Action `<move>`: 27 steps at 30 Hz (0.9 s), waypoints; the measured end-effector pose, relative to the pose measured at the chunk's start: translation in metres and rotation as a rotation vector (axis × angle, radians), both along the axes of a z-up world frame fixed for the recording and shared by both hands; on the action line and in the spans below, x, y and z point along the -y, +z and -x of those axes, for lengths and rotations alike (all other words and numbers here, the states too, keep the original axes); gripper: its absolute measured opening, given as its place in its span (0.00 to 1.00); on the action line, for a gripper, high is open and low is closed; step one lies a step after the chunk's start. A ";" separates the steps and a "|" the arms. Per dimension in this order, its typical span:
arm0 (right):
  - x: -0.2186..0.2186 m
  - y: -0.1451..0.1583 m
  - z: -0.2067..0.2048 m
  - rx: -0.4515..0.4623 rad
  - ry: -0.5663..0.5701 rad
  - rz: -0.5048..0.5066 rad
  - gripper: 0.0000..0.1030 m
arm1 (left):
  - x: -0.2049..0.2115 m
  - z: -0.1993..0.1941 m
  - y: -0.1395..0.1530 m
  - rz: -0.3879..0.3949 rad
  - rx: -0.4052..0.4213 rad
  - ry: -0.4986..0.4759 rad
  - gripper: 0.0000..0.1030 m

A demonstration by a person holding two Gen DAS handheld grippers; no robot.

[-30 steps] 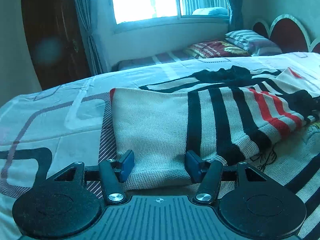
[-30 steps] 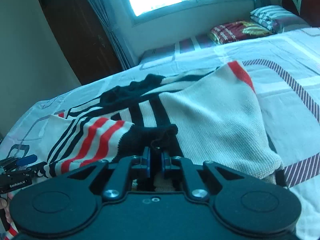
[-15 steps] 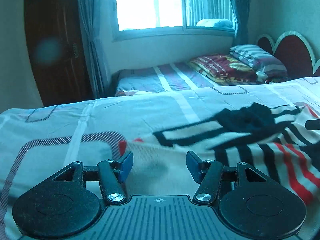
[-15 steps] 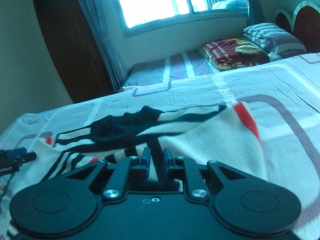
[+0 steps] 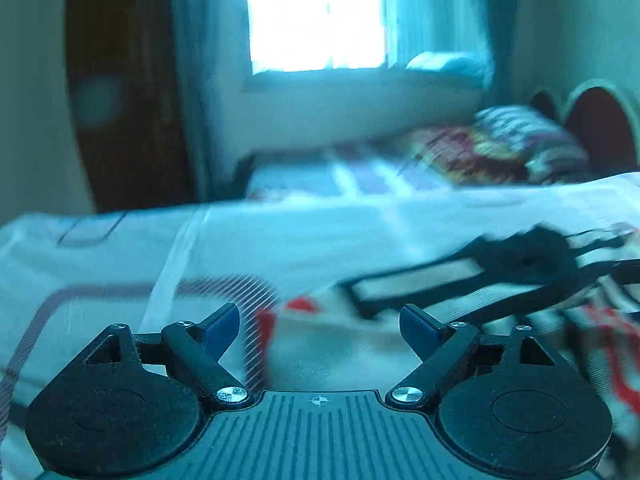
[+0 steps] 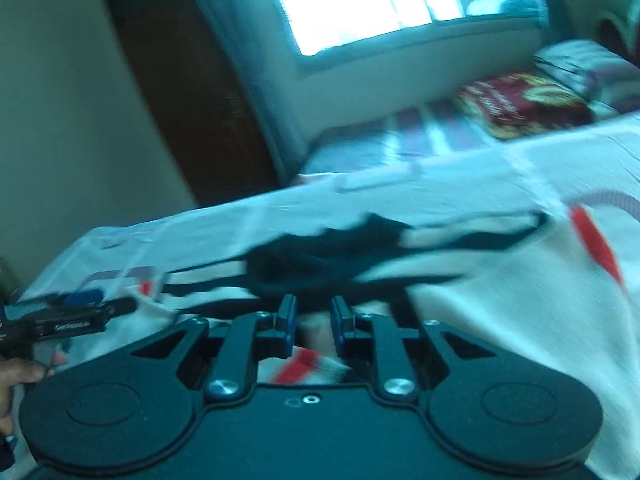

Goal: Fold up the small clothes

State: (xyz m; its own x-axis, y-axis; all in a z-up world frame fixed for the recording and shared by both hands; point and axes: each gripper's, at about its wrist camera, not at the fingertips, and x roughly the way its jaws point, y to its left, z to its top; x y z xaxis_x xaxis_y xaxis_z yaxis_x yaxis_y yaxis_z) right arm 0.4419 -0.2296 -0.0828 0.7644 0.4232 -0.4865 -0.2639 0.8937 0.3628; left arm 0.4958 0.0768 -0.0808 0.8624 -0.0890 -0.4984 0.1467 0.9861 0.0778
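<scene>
A cream knit sweater [image 5: 344, 344] with black and red stripes lies spread on the bed; it also shows in the right wrist view [image 6: 500, 304]. My left gripper [image 5: 320, 322] is open and empty, above the sweater's cream corner. My right gripper [image 6: 313, 318] has its jaws a small gap apart over the sweater's striped part, with cloth seen between and below them; both views are blurred. The left gripper also shows at the left edge of the right wrist view [image 6: 80, 312].
The bed sheet [image 5: 120, 264] has a white and grey line pattern. Behind it stands a second bed with pillows [image 5: 520, 144] under a bright window [image 5: 316, 16]. A dark wooden door [image 5: 124, 92] is at the back left. A red headboard [image 5: 600, 128] is at the right.
Both grippers have lifted and tilted up from the sweater. The right gripper's jaws have parted a little from shut. The left gripper's jaws are wider.
</scene>
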 end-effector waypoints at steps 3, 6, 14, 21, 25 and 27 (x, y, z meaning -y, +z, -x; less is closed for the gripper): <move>-0.021 -0.001 -0.013 -0.015 0.013 0.033 0.20 | 0.013 -0.009 0.002 0.003 -0.020 -0.051 0.85; -0.039 -0.004 -0.024 -0.012 -0.022 0.075 0.19 | 0.010 -0.015 -0.003 0.026 -0.053 -0.007 0.85; -0.060 -0.012 -0.016 0.011 0.143 0.073 0.20 | 0.024 -0.004 -0.016 0.013 -0.076 -0.019 0.85; -0.073 -0.021 -0.020 -0.001 0.057 0.274 0.15 | 0.016 -0.020 -0.032 -0.033 -0.168 -0.004 0.88; -0.060 -0.010 -0.008 0.028 0.036 0.242 0.21 | 0.026 0.004 -0.016 -0.001 -0.136 0.010 0.88; -0.060 -0.006 -0.001 0.049 0.049 0.219 0.21 | 0.038 0.016 -0.009 0.012 -0.109 0.002 0.88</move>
